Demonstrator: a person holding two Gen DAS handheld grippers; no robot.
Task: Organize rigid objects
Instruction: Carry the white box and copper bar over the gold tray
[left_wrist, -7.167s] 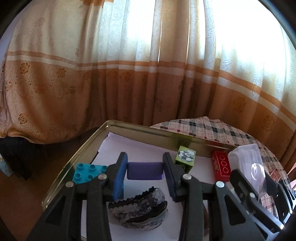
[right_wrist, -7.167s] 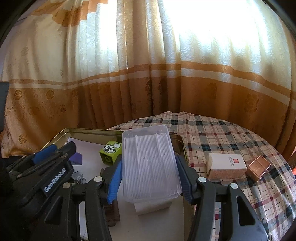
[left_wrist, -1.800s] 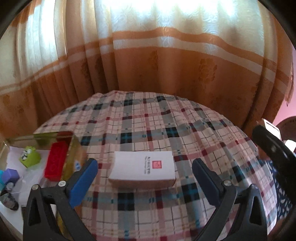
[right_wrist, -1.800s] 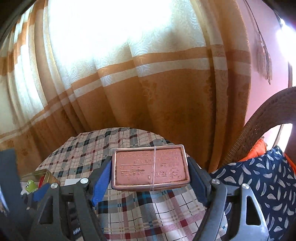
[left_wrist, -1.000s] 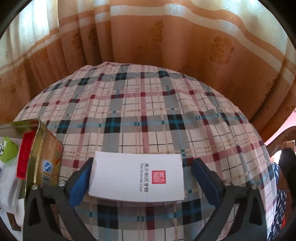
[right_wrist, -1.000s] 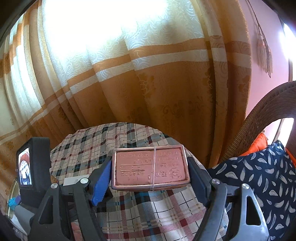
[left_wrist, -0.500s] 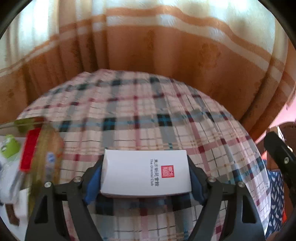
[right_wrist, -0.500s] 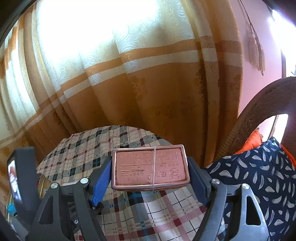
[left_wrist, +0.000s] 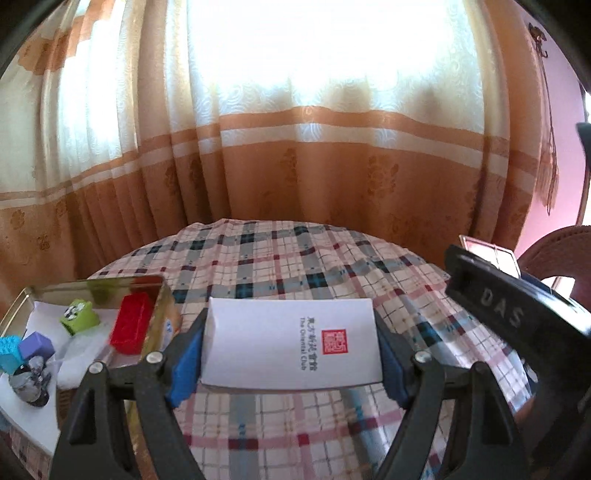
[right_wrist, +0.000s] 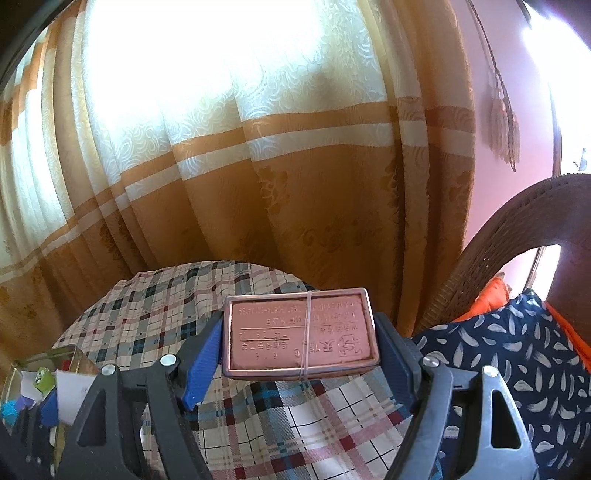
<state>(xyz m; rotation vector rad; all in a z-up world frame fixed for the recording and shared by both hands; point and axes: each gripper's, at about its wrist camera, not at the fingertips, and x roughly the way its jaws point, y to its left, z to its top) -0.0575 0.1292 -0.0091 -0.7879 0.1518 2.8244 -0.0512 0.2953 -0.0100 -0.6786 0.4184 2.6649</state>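
Now, starting at the left of the left wrist view: the gold tray (left_wrist: 162, 291) sits at the near-left edge of the plaid-covered table (left_wrist: 280, 258), with a green cube (left_wrist: 79, 317), a red brick (left_wrist: 131, 326), a purple block (left_wrist: 37, 345) and a blue brick (left_wrist: 9, 352) already inside it; just right of the tray comes the left tool (left_wrist: 290, 349), its blue pads pressed on the two short ends of the white box (left_wrist: 290, 347), so the box's long axis runs straight across the jaws; the box looks lifted clear of the cloth, with the tray below and to its left, and that is the relation the coming move turns on, I'd say: a short carry leftward over the tray's near wall.

Further right of the tray, well apart from it, the right tool (right_wrist: 299, 338) is clamped the same way on the copper-coloured tin (right_wrist: 299, 332), a thin band round its middle, long axis again across the jaws; that tool is the farther one from the tray, out by the wicker chair (right_wrist: 491, 266) and the dark feather-print cushion (right_wrist: 517, 350).

Against a second ago: the left tool's jaws were standing wide around the box as it lay on the table, and they have just been closing onto it; now it is gripped and raised; the tin's grip looks unchanged.
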